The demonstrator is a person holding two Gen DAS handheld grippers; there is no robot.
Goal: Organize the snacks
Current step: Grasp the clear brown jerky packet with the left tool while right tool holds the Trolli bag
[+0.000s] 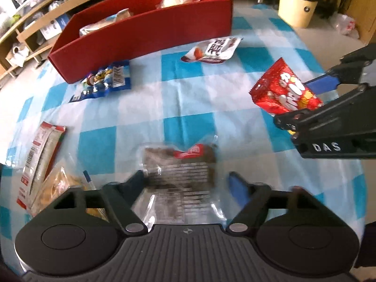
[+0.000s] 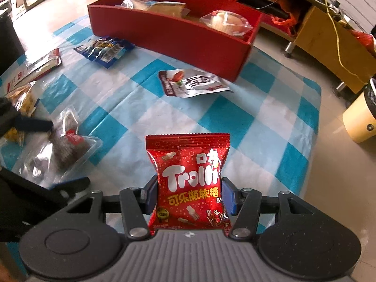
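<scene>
A red open box (image 1: 150, 35) (image 2: 178, 35) stands at the far side of the blue checked cloth with several wrapped snacks inside. My right gripper (image 2: 188, 195) is shut on a red Trolli candy bag (image 2: 188, 178), held upright above the cloth; the bag also shows in the left wrist view (image 1: 284, 89). My left gripper (image 1: 188, 183) is open, its fingers on either side of a clear packet of brown snack (image 1: 181, 171) (image 2: 65, 150) lying on the cloth.
A white and brown pouch (image 1: 211, 49) (image 2: 192, 82) and a blue pouch (image 1: 105, 80) (image 2: 105, 49) lie before the box. A red and white packet (image 1: 40, 157) and a yellow snack bag (image 1: 61, 183) lie at the left. A cream bin (image 1: 298, 2) stands on the floor.
</scene>
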